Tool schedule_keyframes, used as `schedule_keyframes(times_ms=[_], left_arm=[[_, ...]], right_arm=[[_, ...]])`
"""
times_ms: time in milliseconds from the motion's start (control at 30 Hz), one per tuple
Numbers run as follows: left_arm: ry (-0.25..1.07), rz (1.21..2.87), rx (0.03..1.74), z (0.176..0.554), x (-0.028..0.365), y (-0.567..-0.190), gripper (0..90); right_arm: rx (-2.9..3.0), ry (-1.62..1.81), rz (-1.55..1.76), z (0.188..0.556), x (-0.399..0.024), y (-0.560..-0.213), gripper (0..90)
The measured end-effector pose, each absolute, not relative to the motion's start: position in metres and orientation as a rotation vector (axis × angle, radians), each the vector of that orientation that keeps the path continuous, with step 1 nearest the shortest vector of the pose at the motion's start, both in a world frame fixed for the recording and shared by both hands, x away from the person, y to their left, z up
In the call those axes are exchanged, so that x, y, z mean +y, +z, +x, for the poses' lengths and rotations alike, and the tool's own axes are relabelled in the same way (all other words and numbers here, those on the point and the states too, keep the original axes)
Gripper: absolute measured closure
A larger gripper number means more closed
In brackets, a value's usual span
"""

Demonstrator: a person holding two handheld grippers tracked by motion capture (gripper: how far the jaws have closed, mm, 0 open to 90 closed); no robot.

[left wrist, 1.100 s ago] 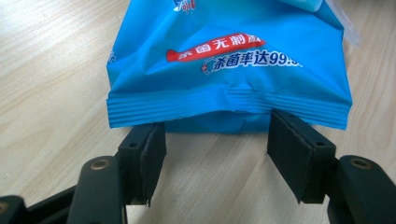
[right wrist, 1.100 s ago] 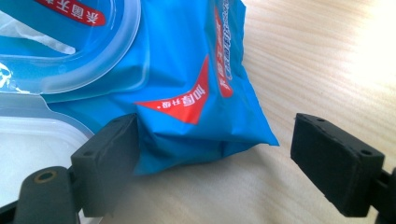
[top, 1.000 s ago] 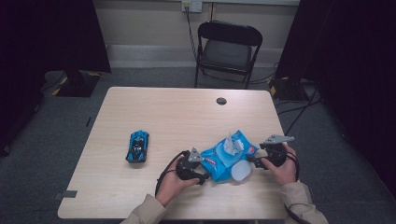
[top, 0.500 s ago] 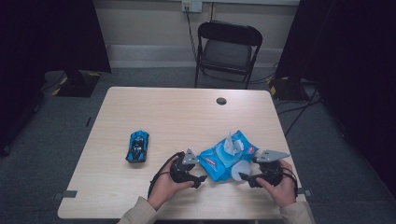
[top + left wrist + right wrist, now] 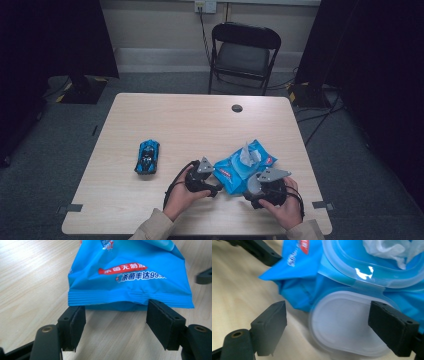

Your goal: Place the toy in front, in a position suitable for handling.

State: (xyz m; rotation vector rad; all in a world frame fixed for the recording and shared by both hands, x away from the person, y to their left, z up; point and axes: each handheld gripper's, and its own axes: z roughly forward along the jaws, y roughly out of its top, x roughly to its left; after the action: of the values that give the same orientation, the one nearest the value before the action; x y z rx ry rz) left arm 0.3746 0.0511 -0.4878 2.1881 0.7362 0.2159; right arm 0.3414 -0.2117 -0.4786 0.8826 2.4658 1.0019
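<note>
1. Blue toy car (image 5: 147,157) sits on the table (image 5: 200,125), well left of both hands.
2. Left gripper (image 5: 216,181) lies just beside the wipes pack's sealed end — its jaws, which have just been closing a little, stand apart, pads off the wrapper.
3. Wipes pack (image 5: 245,166) lies between the grippers near the table's front edge, a tissue (image 5: 247,154) poking up.
4. Right gripper (image 5: 248,188) — jaws spread, flanking the open clear lid (image 5: 347,326) without touching it.
</note>
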Motion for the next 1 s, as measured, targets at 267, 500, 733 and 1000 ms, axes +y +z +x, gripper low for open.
schedule_keyframes(times_ms=[267, 500, 733, 1000], left_arm=[[0.194, 2.196, 0.7, 0.378, 0.038, -0.485, 35.3], [0.209, 2.215, 0.677, 0.378, 0.04, -0.483, 33.3], [0.21, 2.223, 0.711, 0.379, 0.057, -0.479, 27.1], [0.21, 2.222, 0.767, 0.379, 0.08, -0.482, 24.2]], right_arm=[[2.408, 0.996, 0.936, 0.354, -0.226, -0.481, 21.6], [2.396, 0.987, 0.965, 0.373, -0.232, -0.482, 20.9], [2.363, 0.966, 1.023, 0.397, -0.243, -0.484, 23.0], [2.318, 0.942, 1.065, 0.426, -0.245, -0.485, 21.4]])
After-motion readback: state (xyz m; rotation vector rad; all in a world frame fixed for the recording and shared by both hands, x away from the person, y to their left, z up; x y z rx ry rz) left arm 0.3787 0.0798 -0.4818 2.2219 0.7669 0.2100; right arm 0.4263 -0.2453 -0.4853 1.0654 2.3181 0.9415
